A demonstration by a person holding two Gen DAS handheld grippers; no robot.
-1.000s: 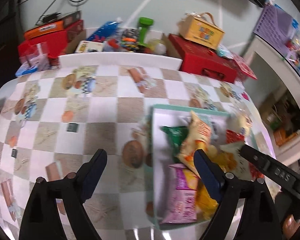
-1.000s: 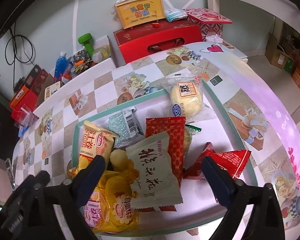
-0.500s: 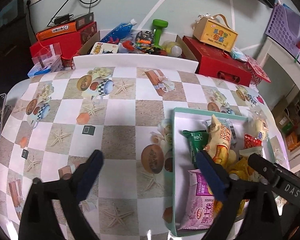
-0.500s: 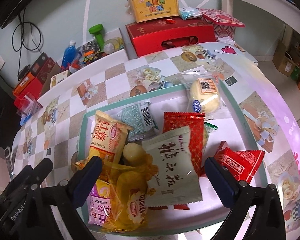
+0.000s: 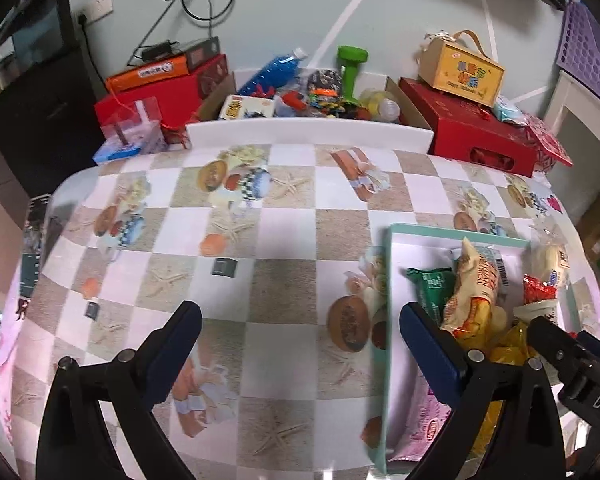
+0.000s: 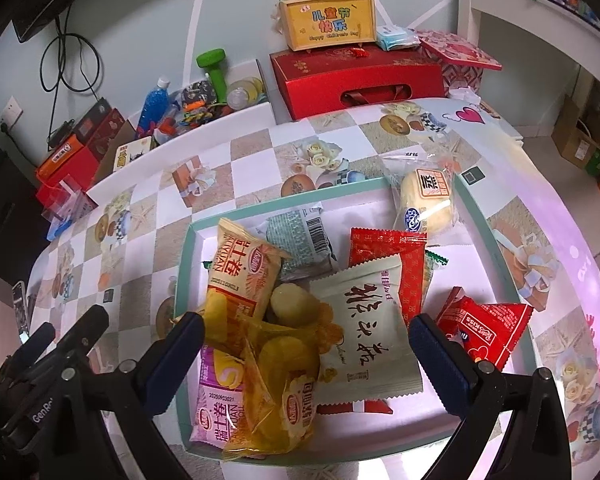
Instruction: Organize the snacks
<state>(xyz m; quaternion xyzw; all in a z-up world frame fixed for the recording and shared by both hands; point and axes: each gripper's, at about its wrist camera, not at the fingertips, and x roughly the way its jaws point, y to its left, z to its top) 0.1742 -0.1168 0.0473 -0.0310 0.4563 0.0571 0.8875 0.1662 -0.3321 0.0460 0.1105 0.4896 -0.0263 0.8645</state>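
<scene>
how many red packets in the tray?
2: a long red packet mid-tray under the white one, a Red Kiss packet at the right edge. More may be buried.

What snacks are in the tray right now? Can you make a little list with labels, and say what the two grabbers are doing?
tray: teal-rimmed tray on the checkered table
top of pile: pale packet with black writing
front: yellow see-through bag over a pink packet
left: orange-and-cream packet
right: red heart packet
back: grey barcode packet, round bun in clear wrap
left gripper: open, over bare table
right gripper: open, above the pile, holding nothing
</scene>
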